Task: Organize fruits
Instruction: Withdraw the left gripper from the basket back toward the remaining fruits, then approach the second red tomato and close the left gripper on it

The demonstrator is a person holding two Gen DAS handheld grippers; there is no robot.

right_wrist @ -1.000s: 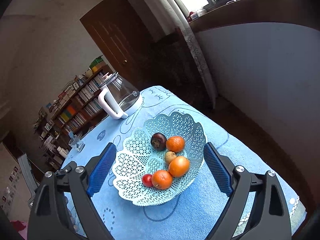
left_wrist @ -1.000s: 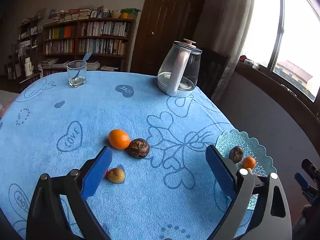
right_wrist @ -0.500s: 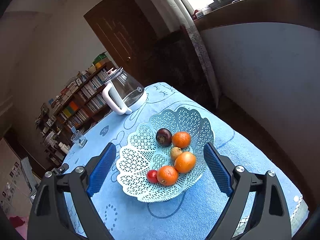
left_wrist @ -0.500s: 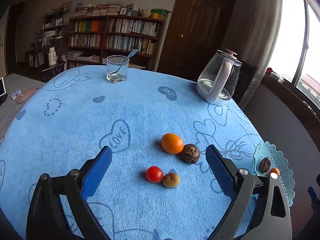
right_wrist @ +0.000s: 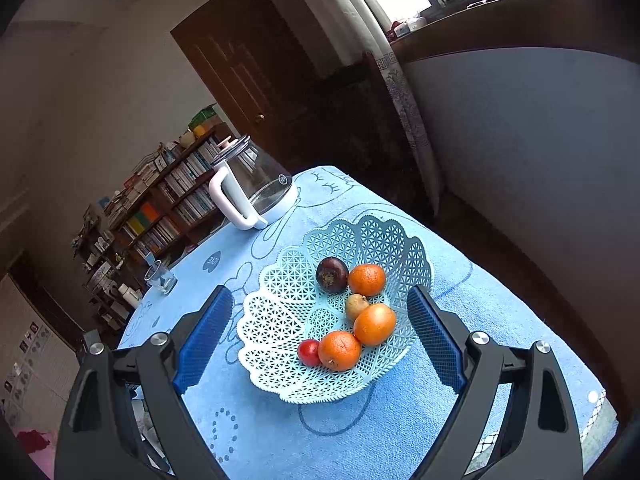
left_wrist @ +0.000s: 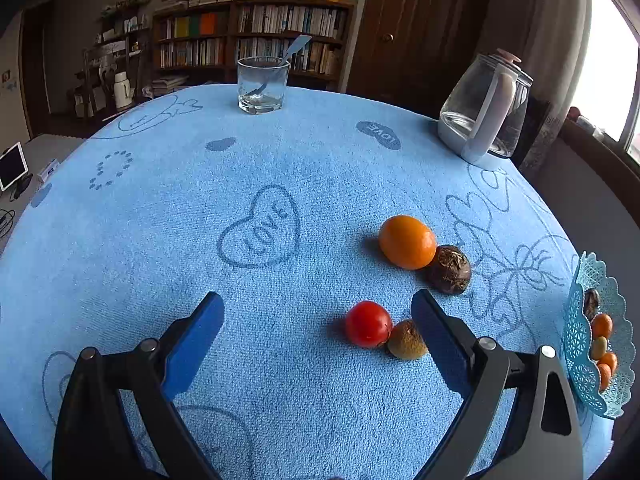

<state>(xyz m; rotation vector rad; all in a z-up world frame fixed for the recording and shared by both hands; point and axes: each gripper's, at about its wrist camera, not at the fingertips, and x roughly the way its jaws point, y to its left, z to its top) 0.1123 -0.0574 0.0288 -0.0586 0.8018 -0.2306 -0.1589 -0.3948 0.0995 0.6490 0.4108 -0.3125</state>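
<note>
Looks a little past halfway, judging by the count: six pieces already housed, four not yet.

Across most of the left wrist view spreads the blue tablecloth point(left_wrist: 160, 240), bearing the four loose fruits right of centre. Largest among them the orange point(left_wrist: 407, 242), touching a dark brown fruit point(left_wrist: 450, 269) at its lower right. Lower in the frame sit a red tomato point(left_wrist: 367, 324) and, pressed against it, a small brown fuzzy fruit point(left_wrist: 406, 346).

Fills the centre of the right wrist view: the pale lattice basket point(right_wrist: 280, 344), also seen edge-on at the far right of the left wrist view. Holds three oranges, namely the lower orange point(right_wrist: 339, 350), the middle orange point(right_wrist: 374, 324) and the upper orange point(right_wrist: 367, 279). Holds too a dark purple fruit point(right_wrist: 331, 274), a basket tomato point(right_wrist: 309, 352) and a small tan fruit point(right_wrist: 356, 306). All clustered toward the right half; left half bare.

At upper right of the left wrist view, the glass kettle point(left_wrist: 480, 120): appears empty. At top centre, the tumbler point(left_wrist: 262, 86): contains a spoon, liquid hard to tell.

Left gripper point(left_wrist: 316, 300): jaws spread wide, gripping nothing, tomato and fuzzy fruit lying just inside the right-hand finger. Right gripper point(right_wrist: 320, 292): likewise released, jaws apart and framing the basket, clasping nothing.

Probably next: the tomato or its fuzzy neighbour.
</note>
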